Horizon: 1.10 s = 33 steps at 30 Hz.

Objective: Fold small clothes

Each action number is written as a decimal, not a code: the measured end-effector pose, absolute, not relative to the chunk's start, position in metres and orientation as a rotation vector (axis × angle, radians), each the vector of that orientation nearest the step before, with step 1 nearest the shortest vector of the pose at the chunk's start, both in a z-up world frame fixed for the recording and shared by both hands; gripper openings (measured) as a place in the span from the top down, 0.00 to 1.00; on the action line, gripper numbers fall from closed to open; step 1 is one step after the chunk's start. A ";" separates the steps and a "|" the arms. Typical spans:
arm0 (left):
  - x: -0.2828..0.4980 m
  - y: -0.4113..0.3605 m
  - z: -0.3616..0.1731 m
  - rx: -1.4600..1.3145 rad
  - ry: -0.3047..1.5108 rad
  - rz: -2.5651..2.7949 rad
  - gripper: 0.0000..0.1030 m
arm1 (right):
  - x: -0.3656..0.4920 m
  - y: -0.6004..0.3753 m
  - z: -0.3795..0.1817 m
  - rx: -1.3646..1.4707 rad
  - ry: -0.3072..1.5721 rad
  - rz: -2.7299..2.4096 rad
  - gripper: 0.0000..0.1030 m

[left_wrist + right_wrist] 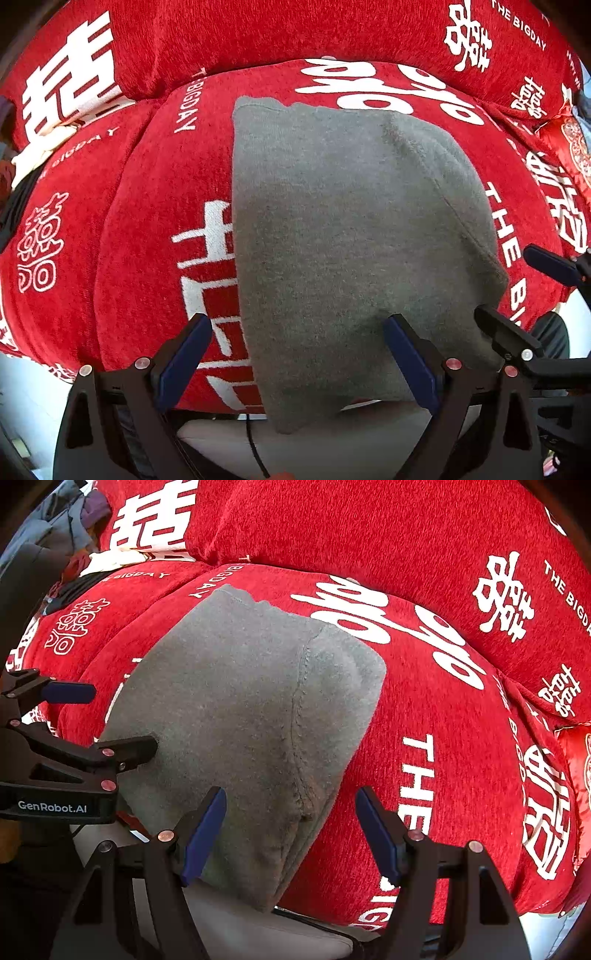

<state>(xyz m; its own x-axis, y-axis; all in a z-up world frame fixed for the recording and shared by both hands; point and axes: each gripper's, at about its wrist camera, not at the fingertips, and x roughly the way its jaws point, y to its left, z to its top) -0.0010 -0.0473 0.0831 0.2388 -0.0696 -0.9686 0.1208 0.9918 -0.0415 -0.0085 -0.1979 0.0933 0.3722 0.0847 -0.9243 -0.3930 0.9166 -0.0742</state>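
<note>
The grey garment (351, 240) is laid flat on the red sofa cushion (147, 206), long axis running away from both; the left gripper (295, 354) and right gripper (291, 830) are held wide over its near hem, nothing gripped.

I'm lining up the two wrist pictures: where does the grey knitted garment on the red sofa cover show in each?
Left wrist view: the grey knitted garment fills the centre, its near edge hanging over the cushion front.
Right wrist view: it lies left of centre, seam running down its right part.
Shared landmark: the big white brush-script lettering just beyond its far edge.
</note>
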 end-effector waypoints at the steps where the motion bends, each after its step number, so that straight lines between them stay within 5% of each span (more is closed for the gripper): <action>1: -0.001 -0.047 0.083 0.042 1.323 -0.132 0.07 | -0.009 -0.198 0.093 -0.304 1.153 0.312 0.27; 33: -0.008 -0.054 0.087 0.056 1.317 -0.138 0.07 | -0.015 -0.196 0.096 -0.296 1.143 0.310 0.27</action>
